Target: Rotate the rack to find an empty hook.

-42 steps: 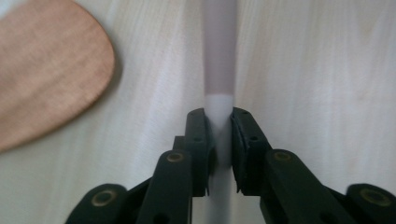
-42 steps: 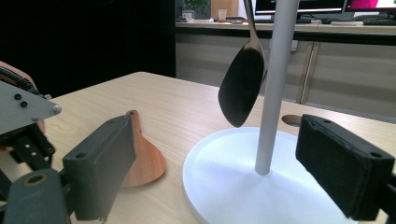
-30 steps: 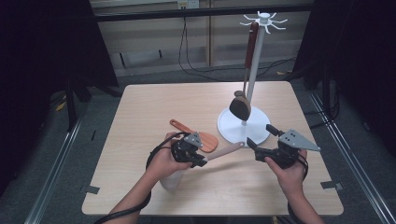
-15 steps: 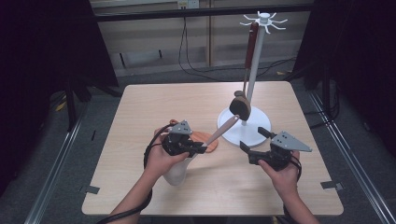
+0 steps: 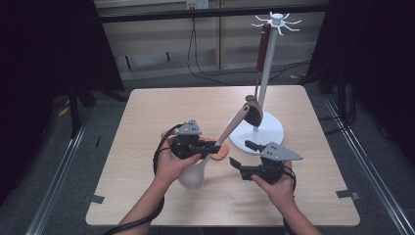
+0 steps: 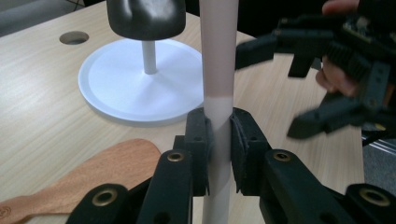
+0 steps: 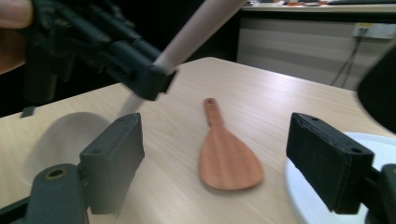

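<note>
A pale long-handled spoon (image 5: 230, 129) slants up to the right. Its bowl (image 5: 192, 177) rests on the table and its handle tip is near the stand. My left gripper (image 5: 201, 146) is shut on the handle (image 6: 217, 70), with both pads (image 6: 198, 140) pressed against it. My right gripper (image 5: 243, 154) is open just right of the spoon, its fingers (image 7: 114, 161) spread wide with nothing between them. A wooden spatula (image 5: 218, 150) lies flat under the handle and appears again as the spatula (image 7: 227, 161) ahead of the right jaws.
A white utensil stand with a round base (image 5: 269, 128) and a hook crown (image 5: 277, 19) rises at the table's right back. A dark ladle (image 5: 262, 54) hangs from it, its head (image 6: 144, 16) just above the base. The table edge runs near both hands.
The spoon's handle has been tilted up toward the stand with my left gripper on it. My right gripper has moved left, closer to the spoon.
</note>
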